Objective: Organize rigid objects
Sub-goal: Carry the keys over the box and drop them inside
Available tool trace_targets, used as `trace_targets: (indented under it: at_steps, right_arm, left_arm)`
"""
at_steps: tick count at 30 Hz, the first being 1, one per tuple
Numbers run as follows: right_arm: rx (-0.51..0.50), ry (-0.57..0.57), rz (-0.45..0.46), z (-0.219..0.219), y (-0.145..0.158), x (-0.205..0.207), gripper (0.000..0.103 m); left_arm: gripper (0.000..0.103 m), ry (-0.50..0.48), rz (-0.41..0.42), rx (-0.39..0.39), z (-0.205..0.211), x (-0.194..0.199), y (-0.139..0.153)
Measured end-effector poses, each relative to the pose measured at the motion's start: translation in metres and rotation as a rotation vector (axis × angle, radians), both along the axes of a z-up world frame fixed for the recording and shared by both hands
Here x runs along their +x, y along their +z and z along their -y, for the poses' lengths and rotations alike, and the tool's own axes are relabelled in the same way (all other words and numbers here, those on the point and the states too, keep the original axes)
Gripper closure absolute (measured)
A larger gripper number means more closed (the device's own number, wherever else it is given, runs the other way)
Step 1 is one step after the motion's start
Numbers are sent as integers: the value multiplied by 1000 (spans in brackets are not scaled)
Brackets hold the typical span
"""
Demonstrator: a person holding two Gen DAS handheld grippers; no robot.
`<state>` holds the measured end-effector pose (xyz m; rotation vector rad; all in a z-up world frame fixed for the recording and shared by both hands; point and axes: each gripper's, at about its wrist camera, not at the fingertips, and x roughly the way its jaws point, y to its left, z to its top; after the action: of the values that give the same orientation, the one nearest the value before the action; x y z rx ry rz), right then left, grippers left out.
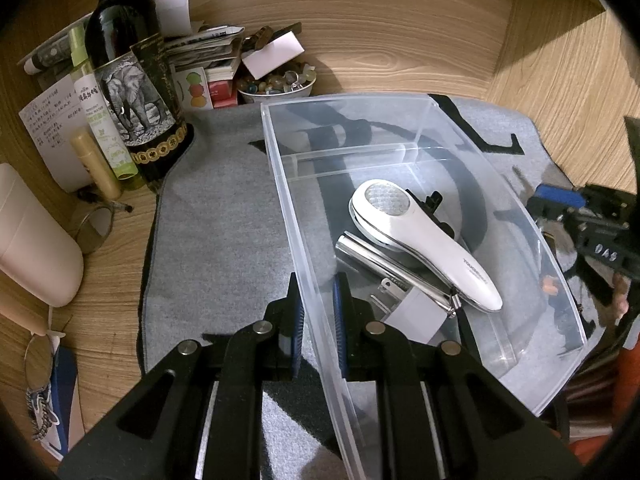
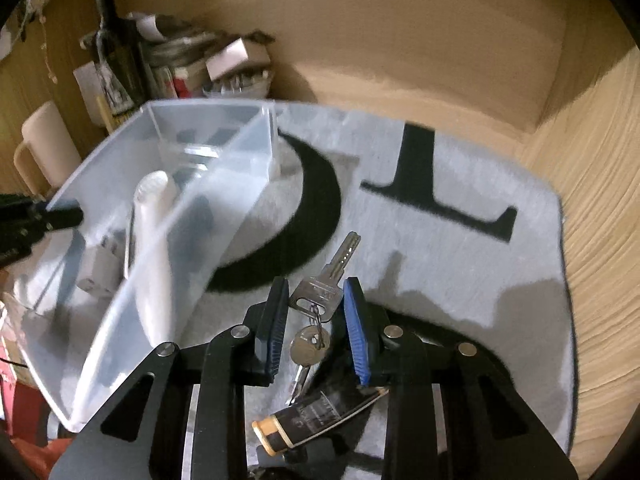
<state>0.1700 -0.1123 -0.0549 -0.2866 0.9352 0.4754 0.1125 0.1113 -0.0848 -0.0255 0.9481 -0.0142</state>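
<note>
Grey mat (image 2: 460,264) on wood desk: right gripper (image 2: 316,320) part-open, straddling keys (image 2: 320,292), shaft pointing away; left gripper (image 1: 318,320) clamps clear bin (image 1: 400,140) wall.

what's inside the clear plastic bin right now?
In the clear plastic bin: a white handheld device lying across a metal bar-shaped tool, and a white plug adapter. A black item behind the device is mostly covered. The far compartment looks empty.

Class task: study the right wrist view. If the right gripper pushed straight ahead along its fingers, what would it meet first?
Probably the bunch of keys lying between its fingers on the grey mat; the right gripper points at it, though depth is unclear.
</note>
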Motion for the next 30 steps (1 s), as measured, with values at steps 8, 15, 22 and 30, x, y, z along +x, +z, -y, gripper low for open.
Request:
trace_targets:
  at_steps: [8,15,22,30]
  right_arm:
    - [44,16,100,-10,38,-2,77]
    - [104,61,172,-26,69,-9,77]
    - [183,145,218,-52,92,-23,77]
    - [161,263,190,-92,80,-33,77]
  left_arm:
    - [90,0,0,0,1,0,0]
    - [90,1,0,0,0,0,0]
    - [90,1,0,1,1,0,0]
    - [90,2,-1,-2,1,0,0]
